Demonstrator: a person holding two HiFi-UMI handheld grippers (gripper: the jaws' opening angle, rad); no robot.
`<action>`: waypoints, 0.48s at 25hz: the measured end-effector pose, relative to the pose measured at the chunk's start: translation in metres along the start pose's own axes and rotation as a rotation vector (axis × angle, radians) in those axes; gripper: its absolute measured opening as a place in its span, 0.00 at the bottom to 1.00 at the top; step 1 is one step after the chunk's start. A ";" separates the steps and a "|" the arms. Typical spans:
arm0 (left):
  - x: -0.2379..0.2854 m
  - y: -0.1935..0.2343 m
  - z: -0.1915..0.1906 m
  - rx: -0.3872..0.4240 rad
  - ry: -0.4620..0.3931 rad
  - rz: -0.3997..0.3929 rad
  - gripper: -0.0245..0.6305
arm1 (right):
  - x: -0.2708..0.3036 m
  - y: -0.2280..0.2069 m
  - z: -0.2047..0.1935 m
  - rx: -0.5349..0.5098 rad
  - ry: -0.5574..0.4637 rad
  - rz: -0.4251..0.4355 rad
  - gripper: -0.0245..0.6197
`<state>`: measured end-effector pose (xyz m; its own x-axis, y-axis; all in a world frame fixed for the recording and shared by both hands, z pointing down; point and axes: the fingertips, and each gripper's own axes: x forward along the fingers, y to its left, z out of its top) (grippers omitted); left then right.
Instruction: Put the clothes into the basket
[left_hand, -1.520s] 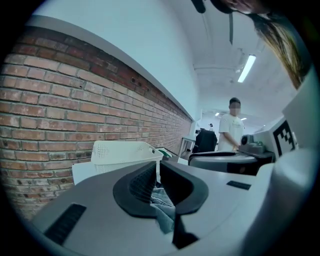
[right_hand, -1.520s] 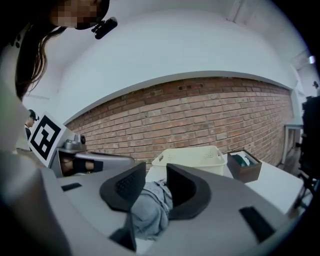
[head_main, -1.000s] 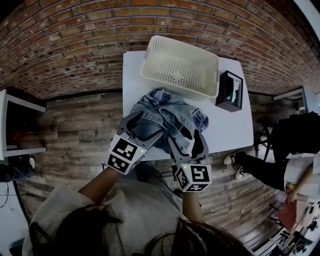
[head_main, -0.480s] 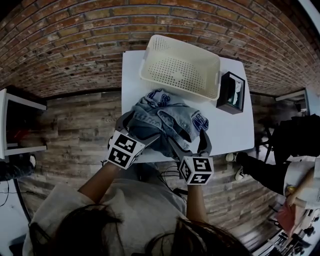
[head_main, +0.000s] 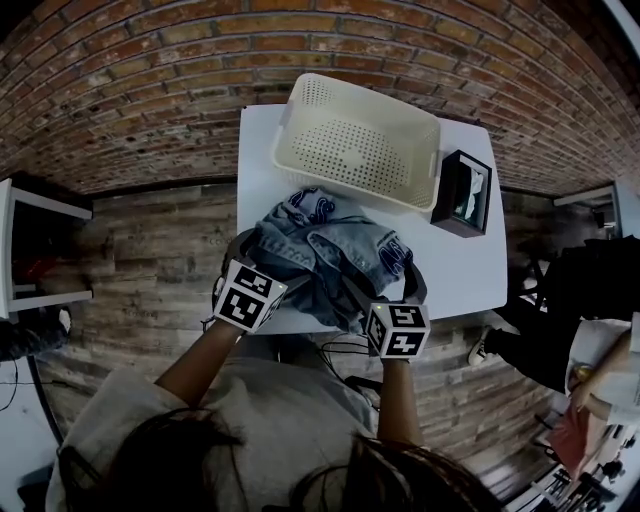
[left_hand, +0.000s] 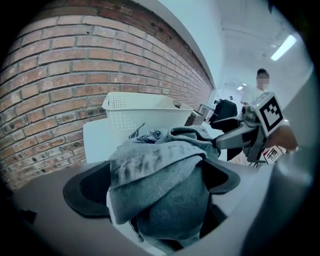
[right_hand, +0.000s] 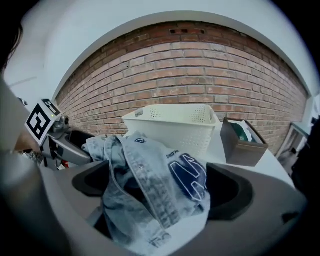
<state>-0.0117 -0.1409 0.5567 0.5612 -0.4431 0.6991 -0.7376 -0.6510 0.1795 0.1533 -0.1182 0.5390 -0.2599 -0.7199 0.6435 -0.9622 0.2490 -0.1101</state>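
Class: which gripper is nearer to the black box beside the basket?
Right. The right gripper sits at the edge of the denim garment nearest the black box; the left gripper is at its far edge. Both pairs of jaws have just been opening, denim between them.

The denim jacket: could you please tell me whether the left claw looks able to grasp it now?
Probably yes: the left claw has just been opening its jaws, and the denim jacket lies between them, with nothing blocking it.
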 end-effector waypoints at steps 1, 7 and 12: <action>0.003 0.001 -0.001 0.000 0.015 -0.005 0.89 | 0.002 -0.004 -0.001 0.008 0.011 0.003 0.93; 0.021 0.001 -0.007 -0.004 0.125 -0.047 0.92 | 0.019 -0.031 -0.014 -0.008 0.122 0.009 0.94; 0.034 -0.001 -0.012 -0.005 0.165 -0.074 0.92 | 0.044 -0.045 -0.038 -0.026 0.238 0.072 0.94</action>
<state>0.0038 -0.1483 0.5887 0.5451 -0.2867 0.7878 -0.6985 -0.6750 0.2377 0.1883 -0.1367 0.6011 -0.2980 -0.5277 0.7954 -0.9389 0.3124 -0.1445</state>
